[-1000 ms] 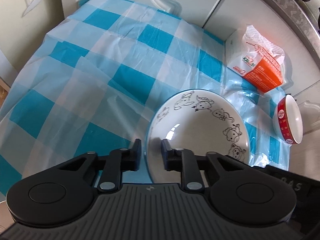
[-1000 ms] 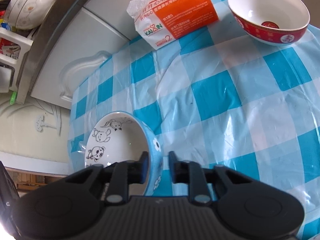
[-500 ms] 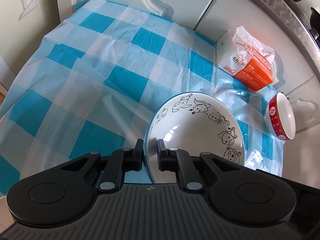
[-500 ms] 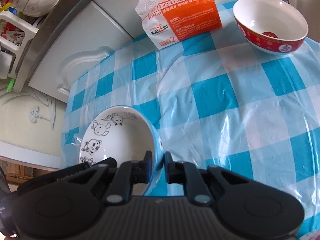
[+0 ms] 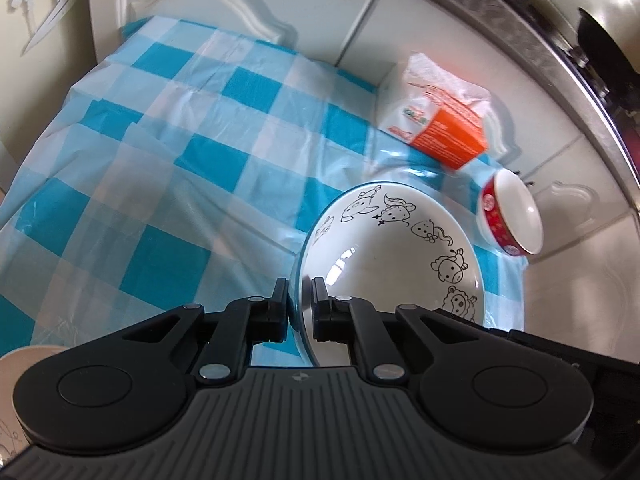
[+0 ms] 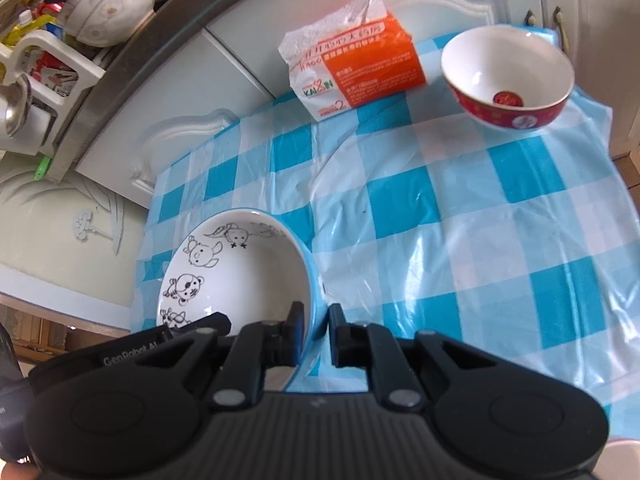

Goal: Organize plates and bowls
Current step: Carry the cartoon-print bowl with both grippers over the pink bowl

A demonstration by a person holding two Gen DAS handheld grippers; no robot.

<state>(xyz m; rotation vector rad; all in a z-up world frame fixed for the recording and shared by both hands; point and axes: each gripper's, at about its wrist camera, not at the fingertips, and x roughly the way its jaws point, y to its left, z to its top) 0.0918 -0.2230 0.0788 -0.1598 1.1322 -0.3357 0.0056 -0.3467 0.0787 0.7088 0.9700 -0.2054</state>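
Observation:
A blue-rimmed white bowl with black cartoon animals (image 5: 392, 264) is held above the blue-and-white checked tablecloth (image 5: 168, 168). My left gripper (image 5: 300, 304) is shut on its left rim. My right gripper (image 6: 314, 320) is shut on the opposite rim of the same bowl (image 6: 240, 268). A red bowl with a white inside (image 6: 508, 76) stands at the far right corner of the table; it also shows in the left wrist view (image 5: 510, 216).
An orange-and-white tissue pack (image 6: 352, 72) lies at the table's far edge against white cabinet doors (image 6: 248, 32). A counter above holds white bowls (image 6: 112, 12) and a rack. A pale dish edge (image 5: 24, 364) shows at lower left.
Both grippers closed tighter on the cartoon bowl's rims and lifted it; the table and red bowl now look farther away.

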